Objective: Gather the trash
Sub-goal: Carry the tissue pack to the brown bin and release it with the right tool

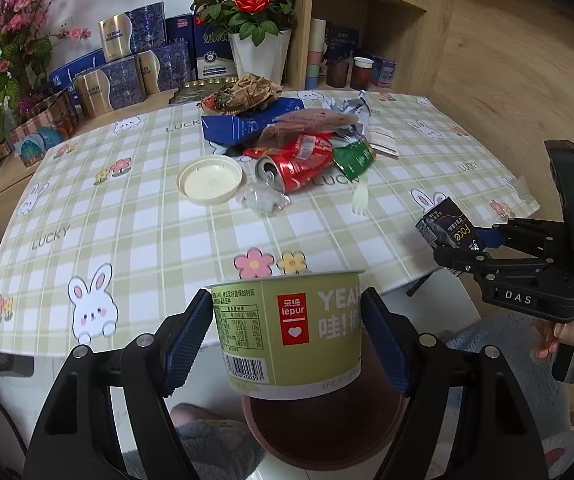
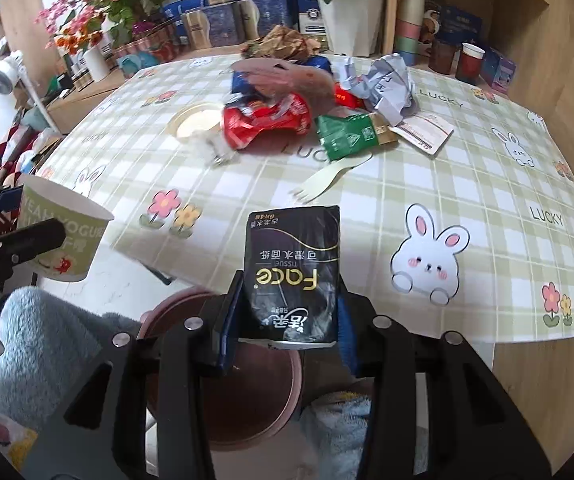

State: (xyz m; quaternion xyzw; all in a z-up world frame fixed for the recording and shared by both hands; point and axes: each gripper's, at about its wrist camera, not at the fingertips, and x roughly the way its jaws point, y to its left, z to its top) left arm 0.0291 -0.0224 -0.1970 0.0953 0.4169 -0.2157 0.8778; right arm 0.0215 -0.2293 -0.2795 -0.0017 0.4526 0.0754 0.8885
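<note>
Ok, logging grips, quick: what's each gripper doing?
Left gripper: shut on the green yogurt cup.
Right gripper: shut on the black tissue pack.

Checked tablecloth table (image 1: 135, 216) – crushed red can (image 1: 295, 170), white lid (image 1: 210, 179), fork (image 1: 359, 197).

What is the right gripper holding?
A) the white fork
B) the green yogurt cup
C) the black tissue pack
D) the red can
C: the right gripper is clamped on the black tissue pack, while the yogurt cup is in the left gripper, and the can and fork lie on the table.
</note>
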